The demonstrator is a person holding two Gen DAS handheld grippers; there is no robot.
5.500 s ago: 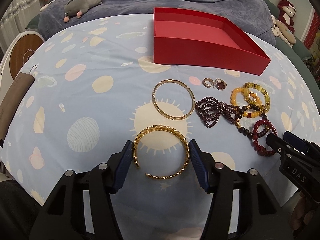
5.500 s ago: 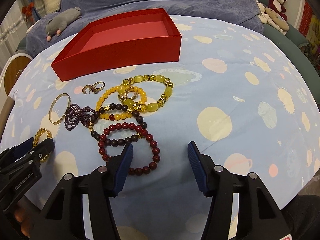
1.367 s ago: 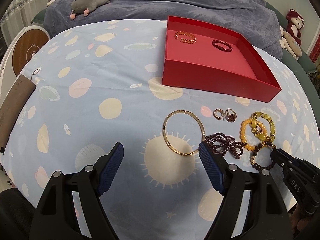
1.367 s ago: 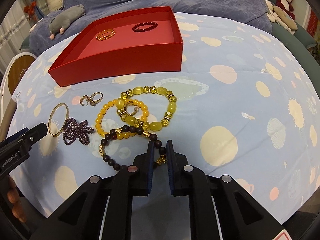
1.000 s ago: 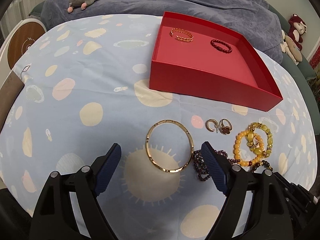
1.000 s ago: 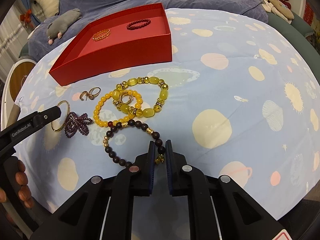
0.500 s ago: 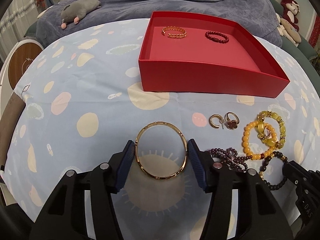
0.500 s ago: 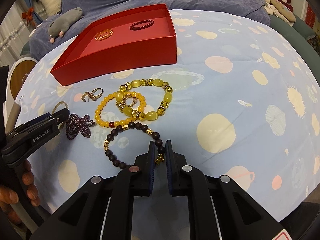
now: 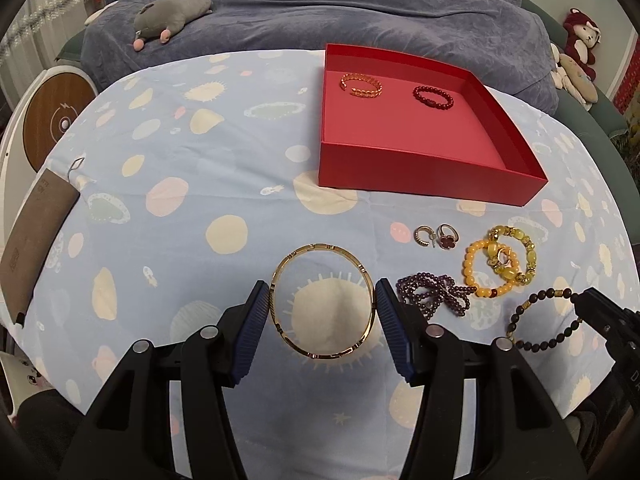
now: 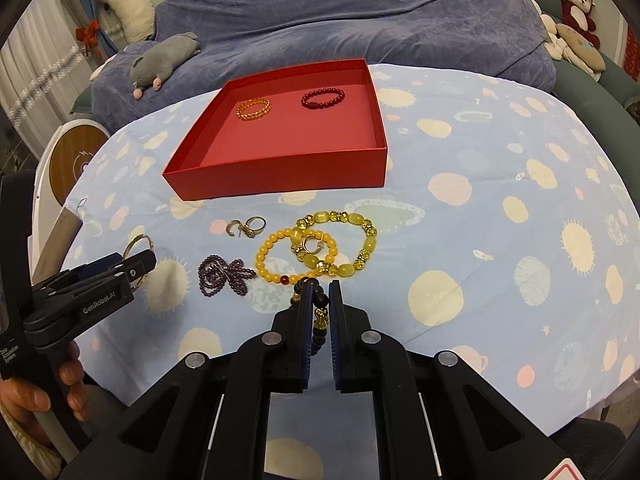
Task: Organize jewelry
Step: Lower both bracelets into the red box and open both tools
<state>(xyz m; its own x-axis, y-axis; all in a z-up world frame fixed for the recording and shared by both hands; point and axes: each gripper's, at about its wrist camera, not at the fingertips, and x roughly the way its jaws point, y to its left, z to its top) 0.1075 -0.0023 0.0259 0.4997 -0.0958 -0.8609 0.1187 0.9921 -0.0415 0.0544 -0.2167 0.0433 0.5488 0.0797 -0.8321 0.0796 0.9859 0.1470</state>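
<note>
Left gripper, marked "GenRobot.AI", clamps gold bangle; right gripper pinches dark bead bracelet, w/ red box beyond.

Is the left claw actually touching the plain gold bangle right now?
Touching. In the left wrist view the left claw has both blue pads against opposite sides of the gold bangle, with no gap showing on either side.

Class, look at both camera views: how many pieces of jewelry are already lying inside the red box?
2. A gold chain bracelet lies at the far left of the red box floor, and a dark red beaded bracelet lies to its right. Nothing else shows inside.
</note>
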